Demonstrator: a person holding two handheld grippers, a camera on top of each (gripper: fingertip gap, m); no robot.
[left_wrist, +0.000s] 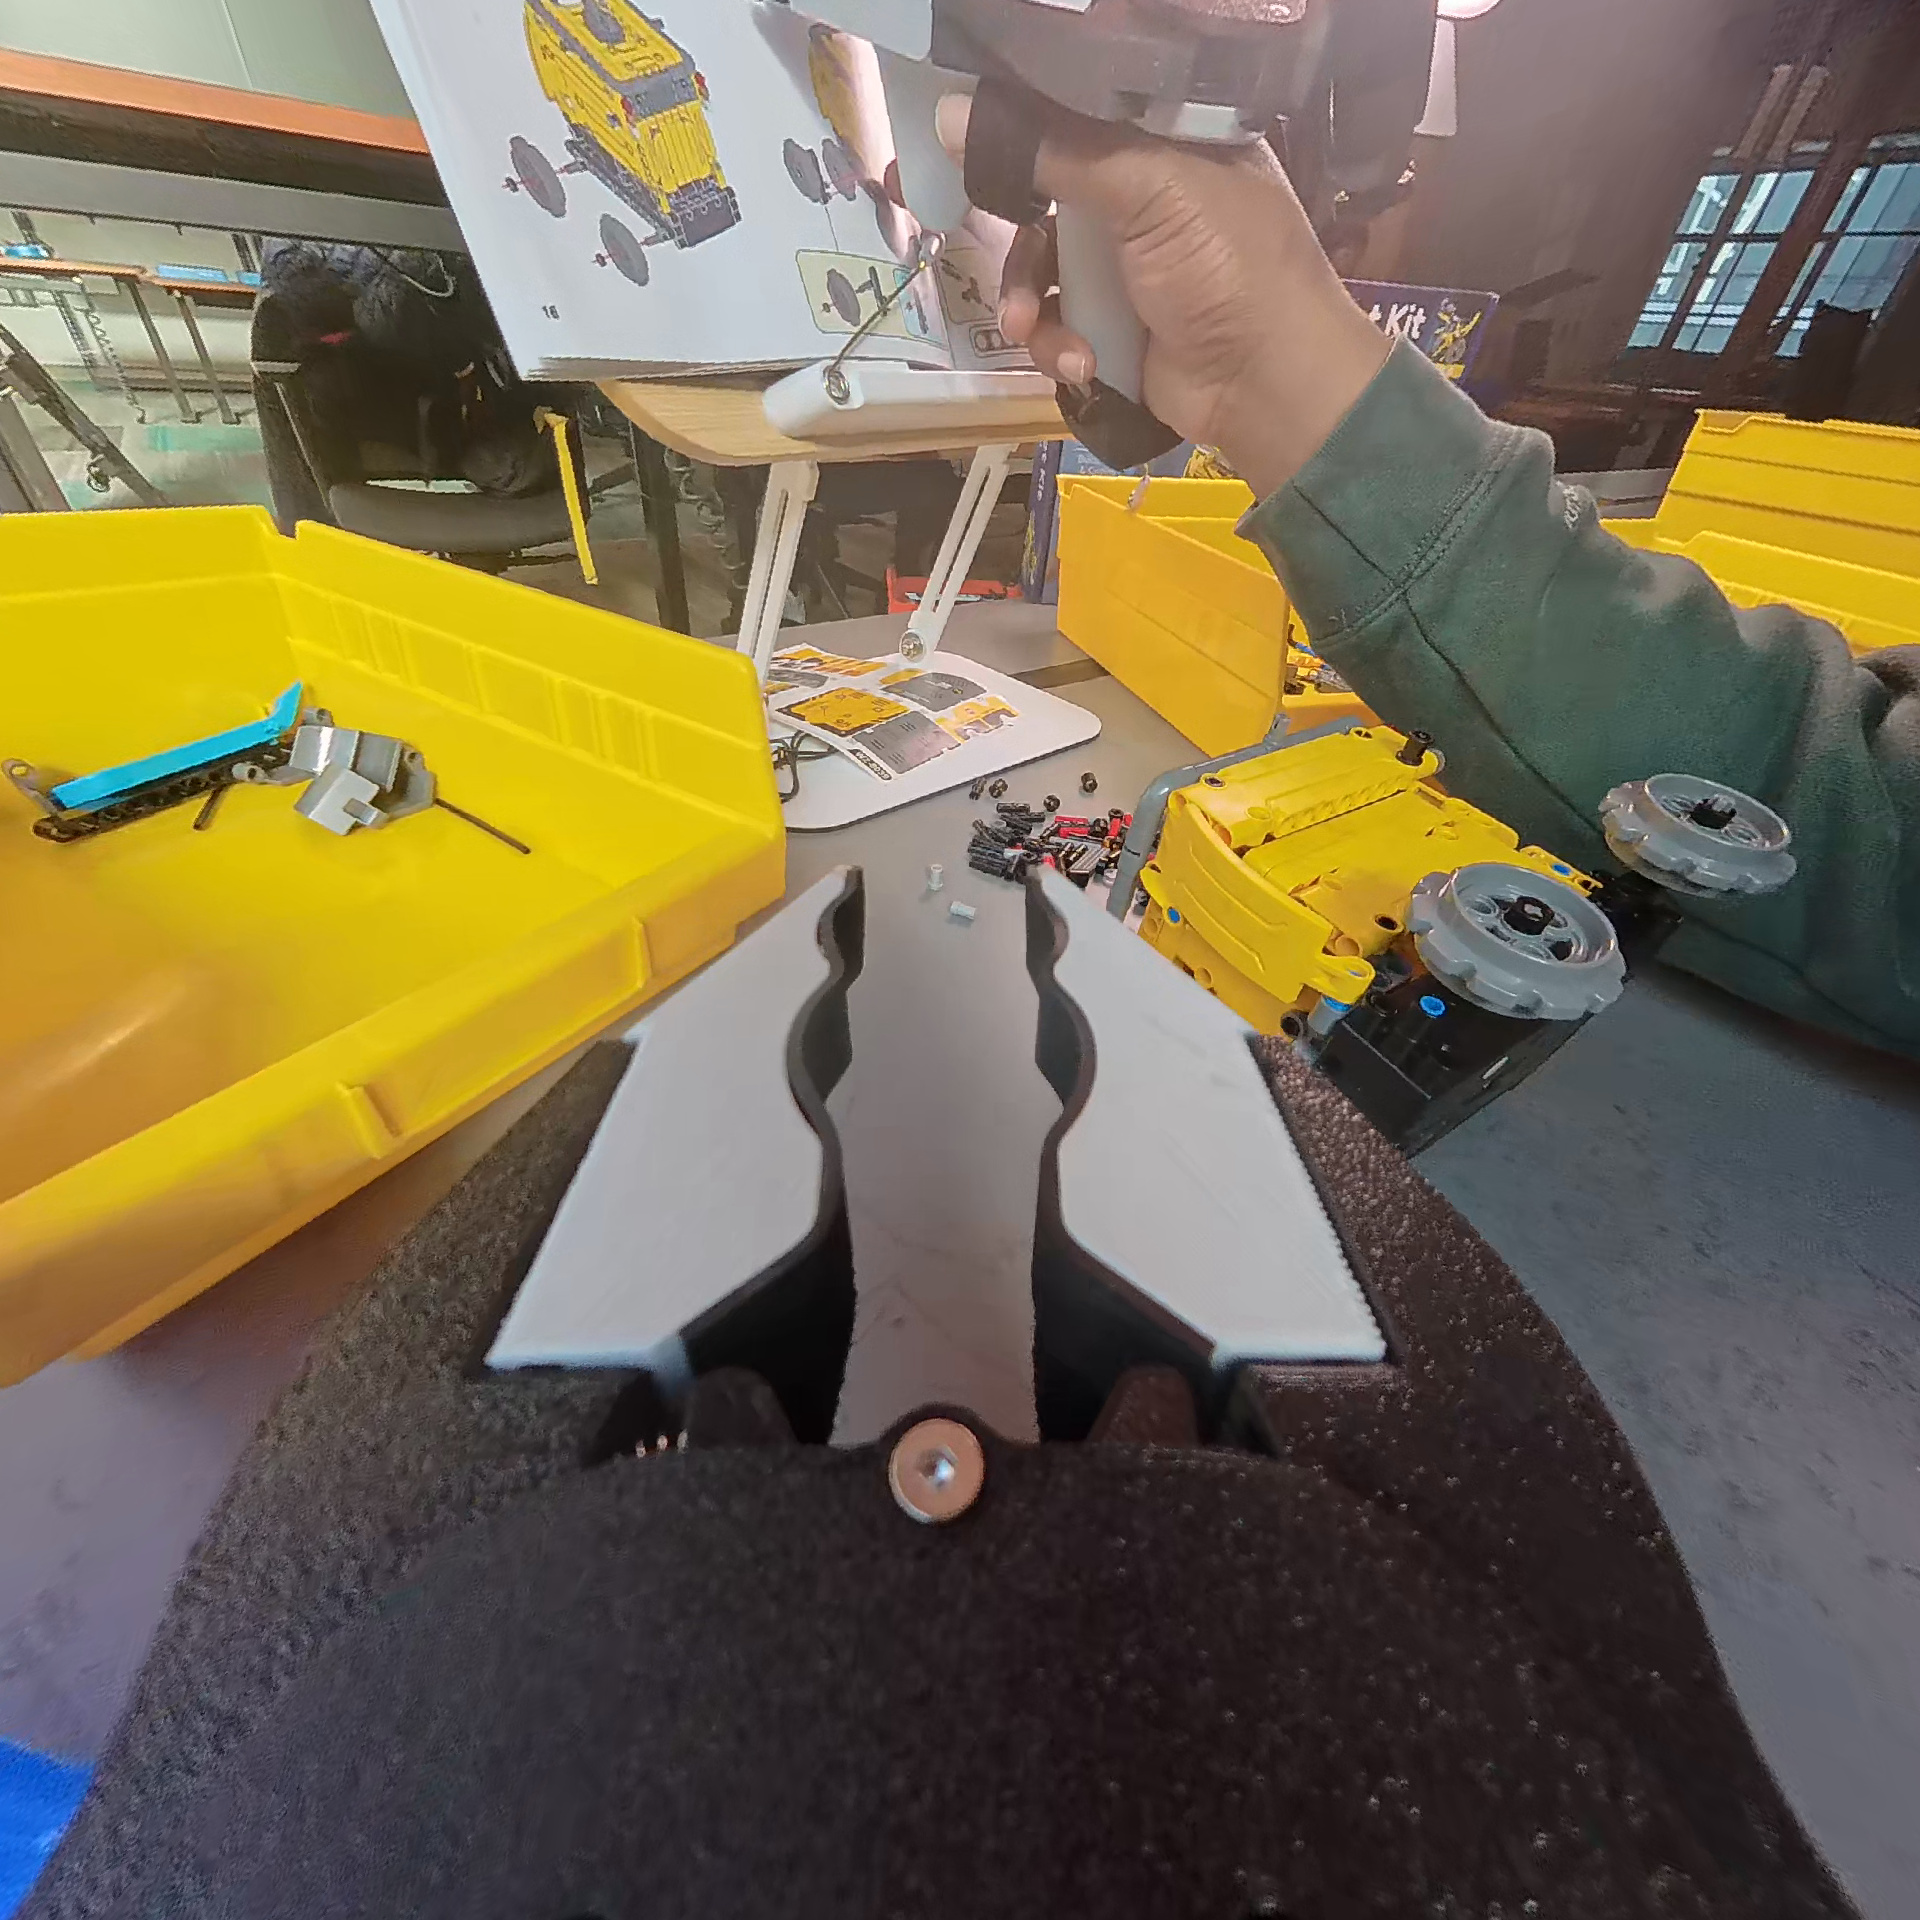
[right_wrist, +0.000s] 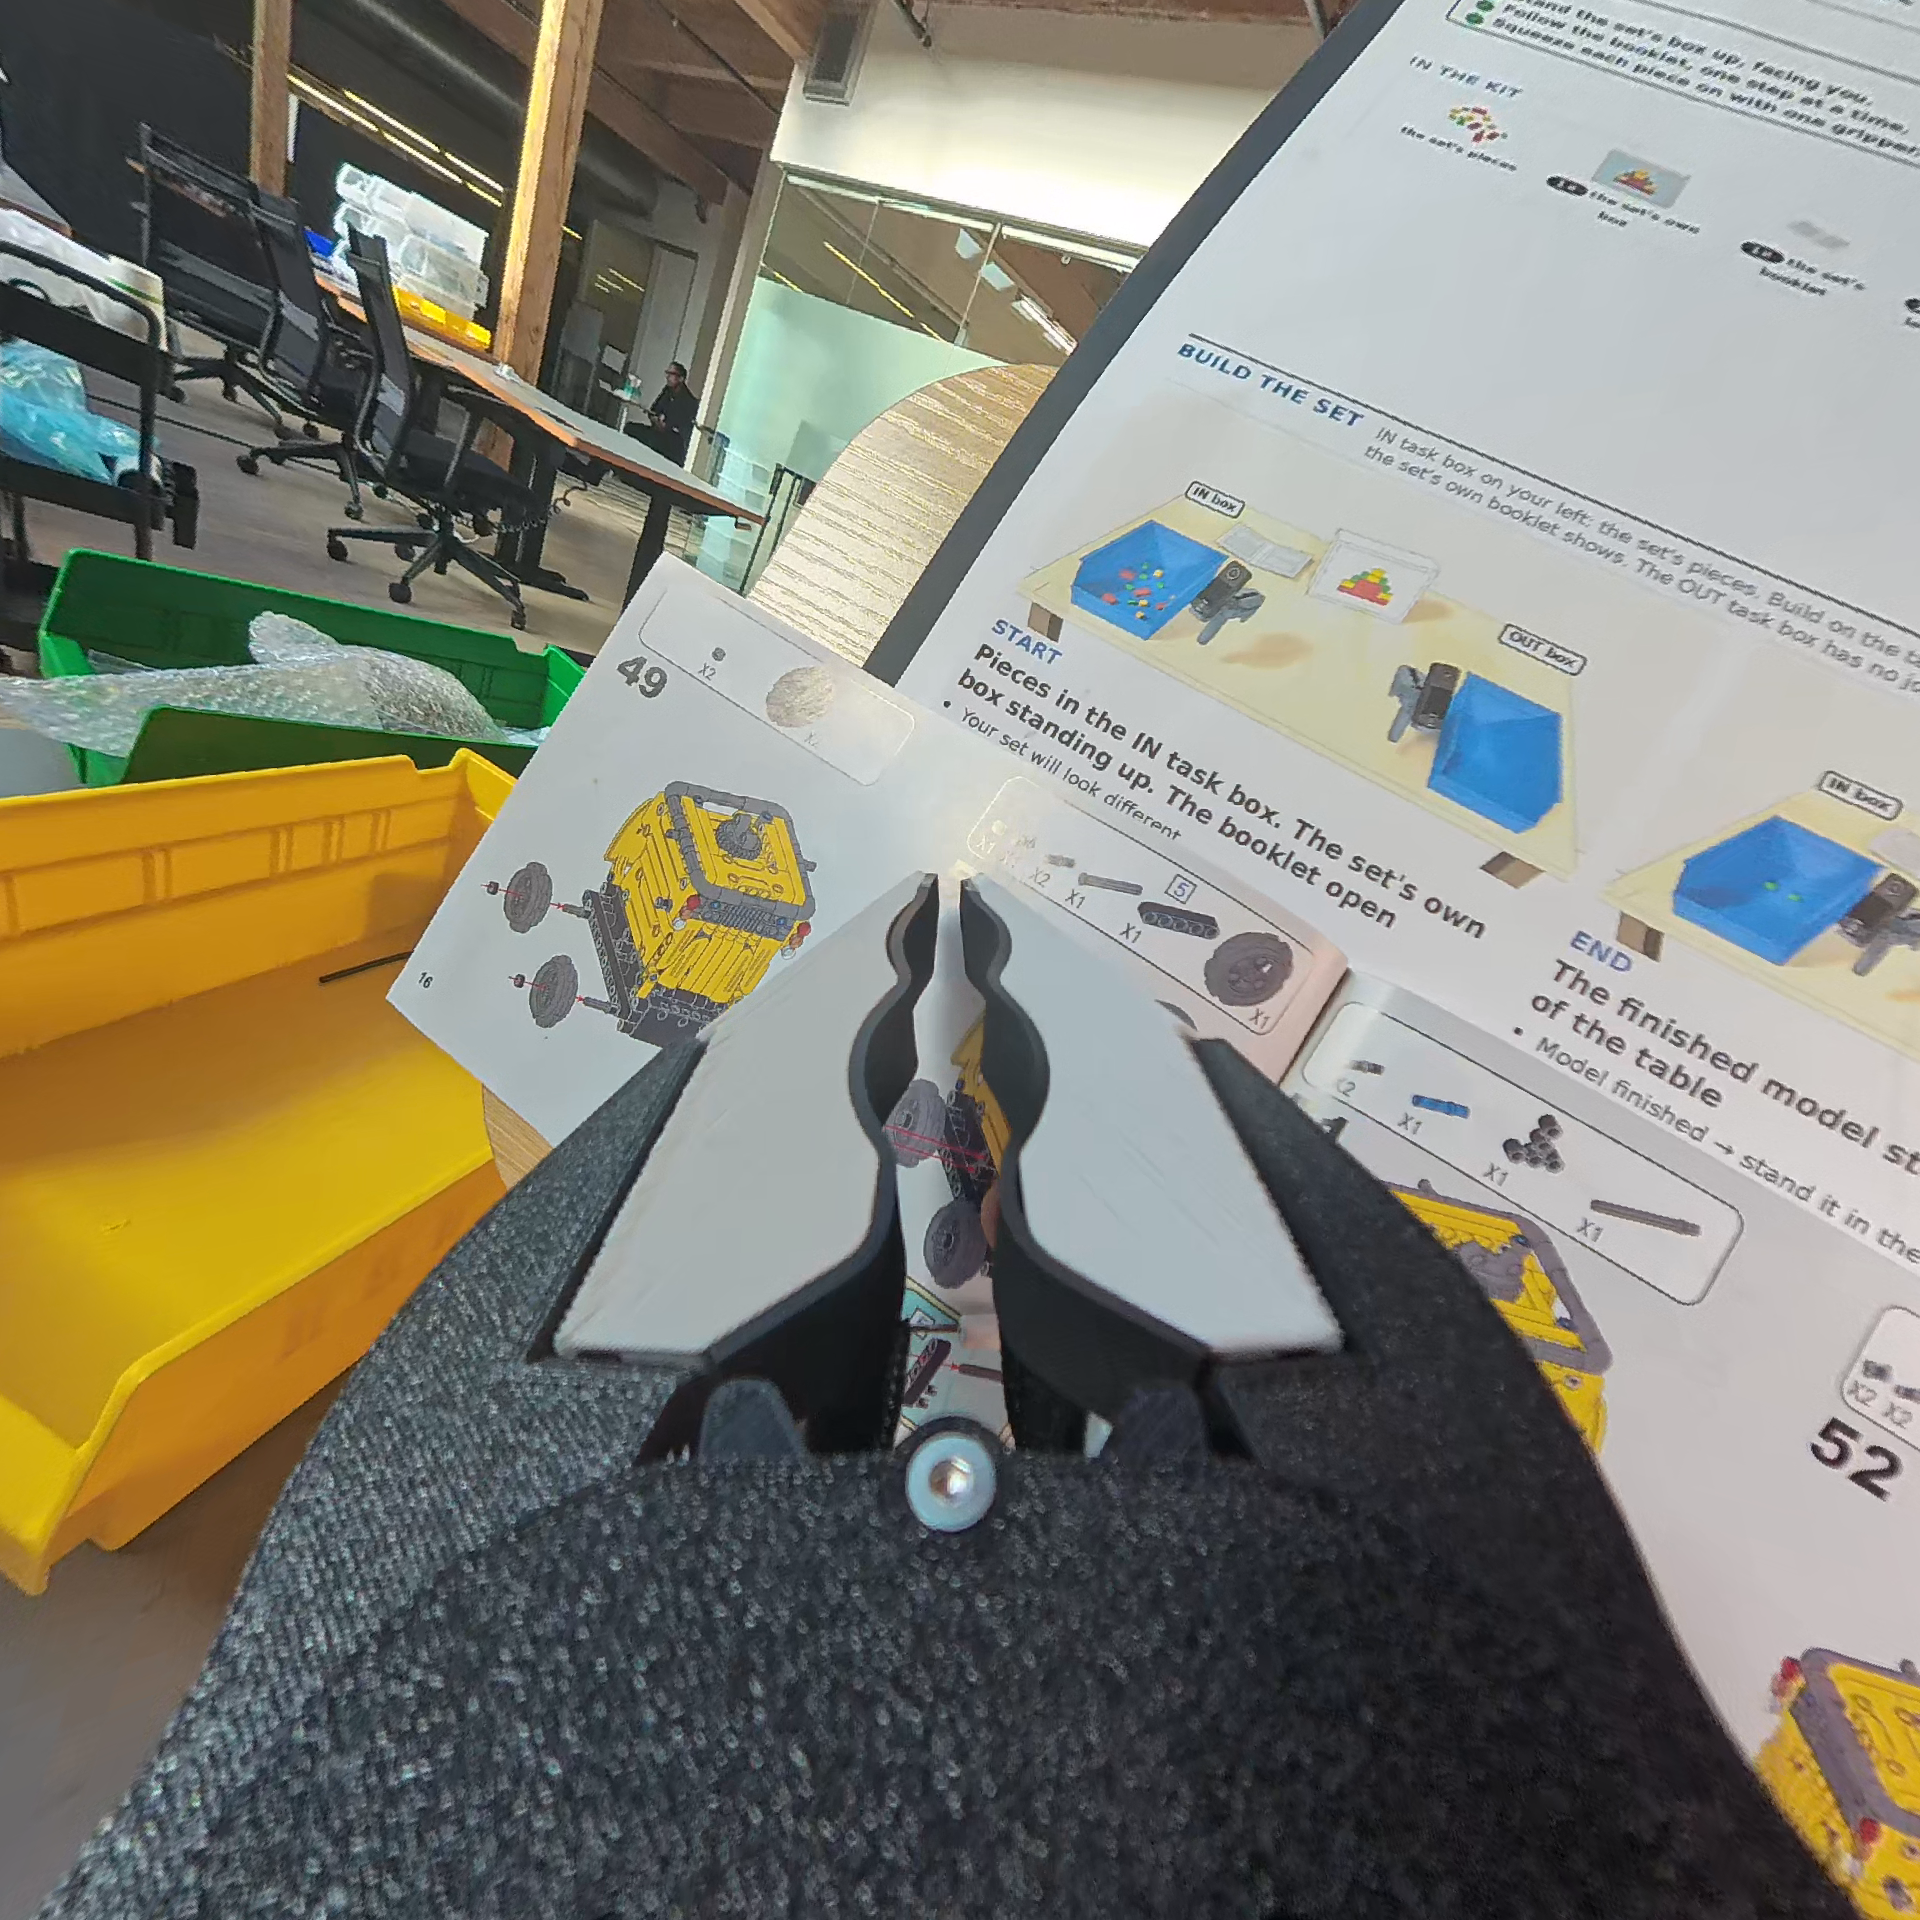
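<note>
1. The left gripper (left_wrist: 943, 883) hovers low over the grey table (left_wrist: 1662, 1299), its jaws spread with nothing between them. Two small grey pegs (left_wrist: 951, 902) lie on the table just past its fingertips.
2. Beyond the pegs sits a scatter of black and red pins (left_wrist: 1039, 836), and to the right a yellow brick-built vehicle (left_wrist: 1309, 883) lies on its side, grey wheels (left_wrist: 1517, 940) facing the camera.
3. To the left stands a yellow bin (left_wrist: 416, 935) holding a blue-and-black beam assembly (left_wrist: 177, 764) and a grey piece (left_wrist: 353, 774).
4. The right gripper (right_wrist: 948, 894) is raised in front of the open instruction booklet (right_wrist: 582, 883) on a stand; its jaws are nearly pressed together, a narrow slit between the tips. Whether they pinch a page cannot be told.
5. Behind the booklet leans a printed instruction sheet (right_wrist: 1455, 468). A green bin (right_wrist: 312, 644) with bubble wrap (right_wrist: 312, 681) sits at far left.
6. In the left wrist view, a hand (left_wrist: 1174, 281) in a green sleeve (left_wrist: 1558, 644) holds the right gripper's handle by the booklet.
</note>
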